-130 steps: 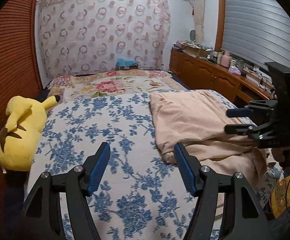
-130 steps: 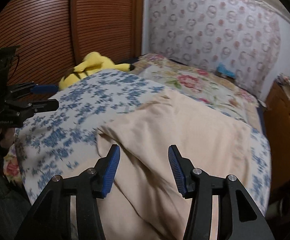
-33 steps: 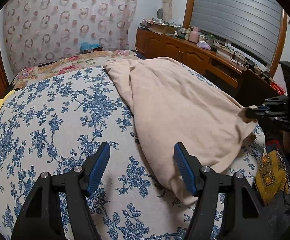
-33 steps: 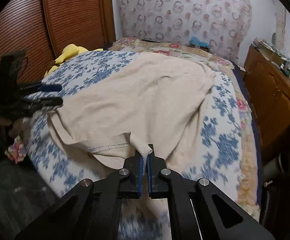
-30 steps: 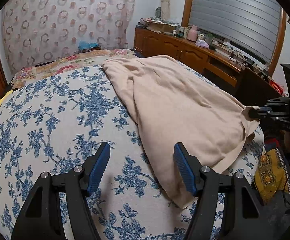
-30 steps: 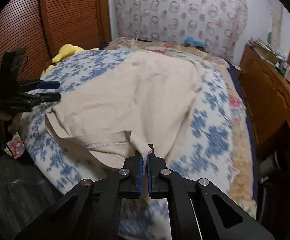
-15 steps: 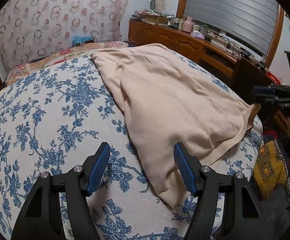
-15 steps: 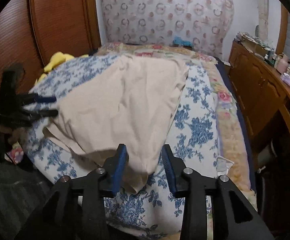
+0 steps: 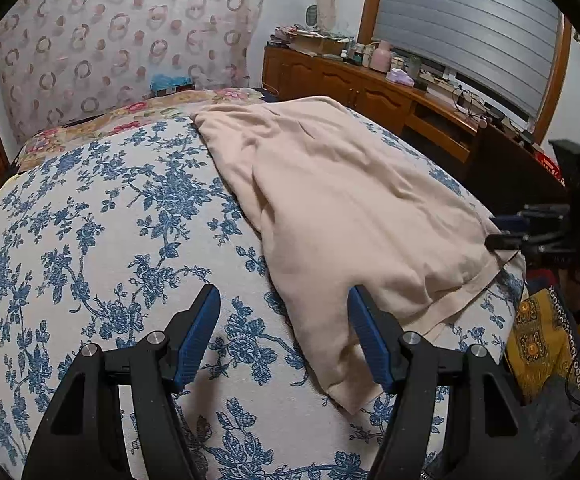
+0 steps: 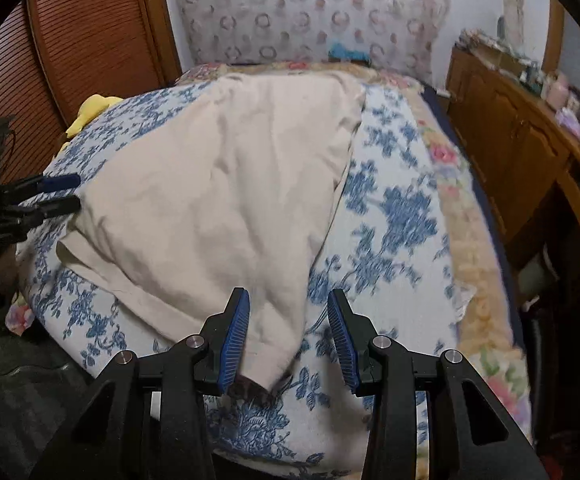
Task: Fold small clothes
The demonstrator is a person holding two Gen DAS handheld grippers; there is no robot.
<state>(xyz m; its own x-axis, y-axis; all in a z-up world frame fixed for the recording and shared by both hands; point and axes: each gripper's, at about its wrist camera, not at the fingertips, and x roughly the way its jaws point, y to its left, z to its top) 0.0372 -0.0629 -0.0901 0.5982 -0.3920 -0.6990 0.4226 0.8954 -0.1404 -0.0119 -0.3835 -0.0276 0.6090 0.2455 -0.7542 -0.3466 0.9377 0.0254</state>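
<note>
A beige garment (image 9: 349, 208) lies spread flat on the blue-flowered bedcover (image 9: 90, 240). In the left wrist view my left gripper (image 9: 284, 336) is open over the cover, its right finger beside the garment's near corner, and nothing is pinched. In the right wrist view the beige garment (image 10: 230, 184) has its other near corner lying loose between the blue pads of my right gripper (image 10: 290, 320), which is open and not pressing on it. Each gripper also shows in the other's view, at opposite corners of the hem: the right gripper (image 9: 499, 232) and the left gripper (image 10: 72, 192).
A yellow plush toy (image 10: 90, 112) sits at the bed's far left by a slatted wooden door (image 10: 90, 40). A cluttered wooden sideboard (image 9: 369, 84) runs along the right wall under a shuttered window. Flowered pillows (image 9: 130, 116) lie at the head. A yellow patterned cloth (image 9: 537, 340) lies on the floor.
My right gripper was shut on the garment's corner a second ago; it has opened and the corner has dropped onto the bed. The left gripper has stayed open.
</note>
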